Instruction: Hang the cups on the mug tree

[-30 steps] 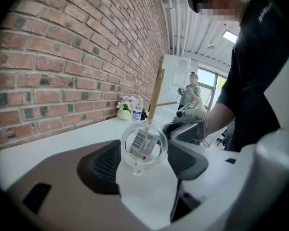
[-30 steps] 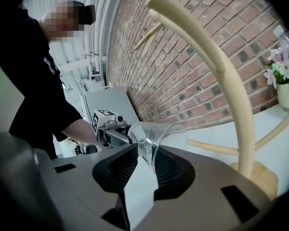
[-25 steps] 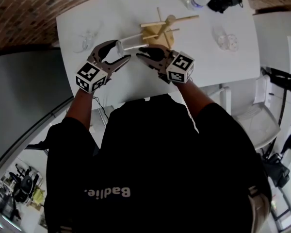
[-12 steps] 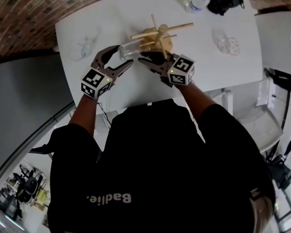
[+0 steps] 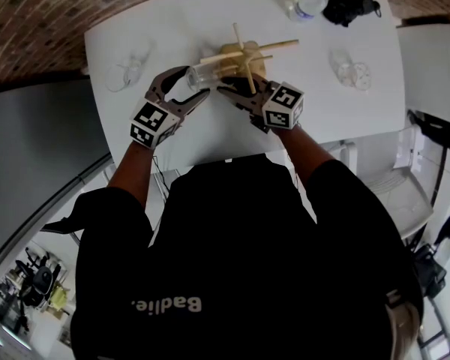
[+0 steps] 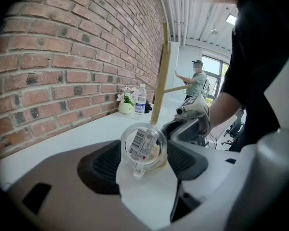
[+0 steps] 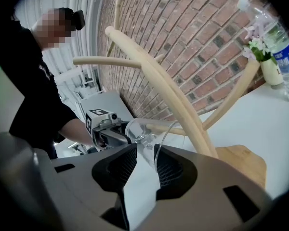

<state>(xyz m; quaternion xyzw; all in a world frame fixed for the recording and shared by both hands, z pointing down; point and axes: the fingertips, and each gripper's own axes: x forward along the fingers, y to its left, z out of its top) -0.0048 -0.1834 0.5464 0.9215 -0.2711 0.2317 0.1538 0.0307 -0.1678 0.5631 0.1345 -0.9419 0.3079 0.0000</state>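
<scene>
Clear and see-through, with a barcode sticker on its base, the cup [image 6: 143, 143] lay on its side between the fingers of the left gripper [image 6: 144, 154]. They stood wide and clamped its round wall from both sides, the base turned back toward them. Its thin curved handle [image 7: 159, 146] stood between the fingers of the right gripper [image 7: 145, 153]. Those fingers had just been opening; they were narrowly apart and did not seem to press on the handle. The pale wooden mug tree [image 7: 183, 109] rose just beyond the right fingers on the white tabletop [image 5: 345, 103], and one of its pegs [image 7: 151, 127] appeared to sit right behind the cup.

The step in hand was probably threading the handle onto that peg. To do it well, the left fingers should hold the cup steady and carry its whole weight. The right fingers should draw clear of the handle so the peg has a free loop to enter. The cup should then slide toward the trunk until the handle settles. The left fingers should let go only once the peg bears it, since a sideways push could tip the tree.

Two more clear cups [image 5: 127, 70] [image 5: 350, 66] waited on the tabletop, well outside each pair of fingers.
</scene>
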